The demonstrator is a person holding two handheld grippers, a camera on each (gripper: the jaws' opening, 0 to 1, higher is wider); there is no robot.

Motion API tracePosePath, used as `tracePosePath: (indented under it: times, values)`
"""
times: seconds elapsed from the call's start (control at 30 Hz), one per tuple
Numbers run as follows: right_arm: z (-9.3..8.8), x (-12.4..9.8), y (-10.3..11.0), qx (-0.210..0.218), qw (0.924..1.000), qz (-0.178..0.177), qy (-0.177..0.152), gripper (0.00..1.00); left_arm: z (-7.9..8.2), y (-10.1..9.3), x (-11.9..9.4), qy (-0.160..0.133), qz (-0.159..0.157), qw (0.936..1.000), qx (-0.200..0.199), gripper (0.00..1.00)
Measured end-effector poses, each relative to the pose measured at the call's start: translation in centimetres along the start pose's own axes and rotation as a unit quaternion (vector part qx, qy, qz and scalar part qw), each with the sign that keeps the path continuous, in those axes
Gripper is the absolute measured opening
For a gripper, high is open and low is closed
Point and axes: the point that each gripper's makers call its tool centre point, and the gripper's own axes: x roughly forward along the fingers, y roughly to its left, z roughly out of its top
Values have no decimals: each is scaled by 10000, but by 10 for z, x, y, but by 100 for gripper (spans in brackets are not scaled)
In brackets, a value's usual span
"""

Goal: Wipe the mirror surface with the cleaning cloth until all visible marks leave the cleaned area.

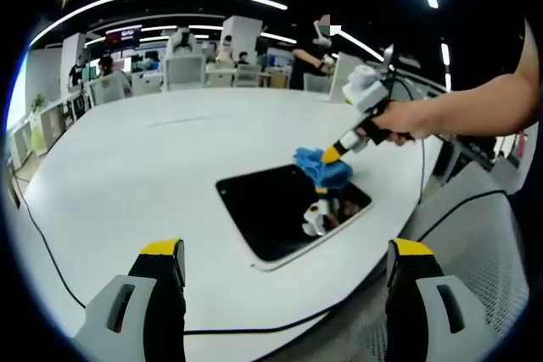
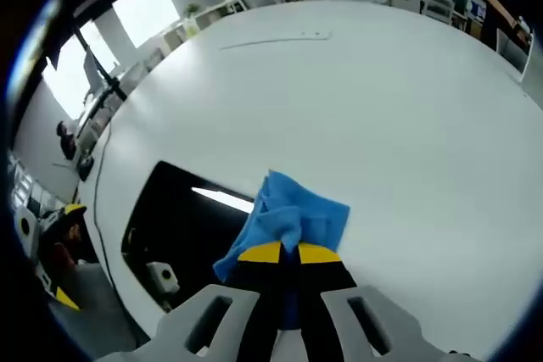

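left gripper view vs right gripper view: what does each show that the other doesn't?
Left gripper view: the left gripper, open and held back from the mirror, plus the person's hand gripping the right gripper.
Right gripper view: the right gripper's fingers shut on the blue cloth close up.
Both: mirror, cloth, white table.

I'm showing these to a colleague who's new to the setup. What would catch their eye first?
The bright blue cleaning cloth, pinched in the right gripper, sits on the far corner of the dark rectangular mirror. The mirror lies flat on the big white round table, near its edge. The left gripper hangs open, short of the mirror.
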Motion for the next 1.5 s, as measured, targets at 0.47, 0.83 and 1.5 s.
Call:
tracePosePath:
  times: [0.47, 0.83, 1.5]
  values:
    - [20, 12, -6, -189, 9998, -64, -43, 0, -1, 0, 2, 22, -25, 10000, 3, 100]
    - [19, 9, -4, -281, 9995, -82, -83, 0, -3, -1, 1, 48, -28, 10000, 6, 99]
    - [33, -58, -38, -319, 9984, -45, -454, 0, -3, -1, 1, 82, -38, 10000, 12, 99]
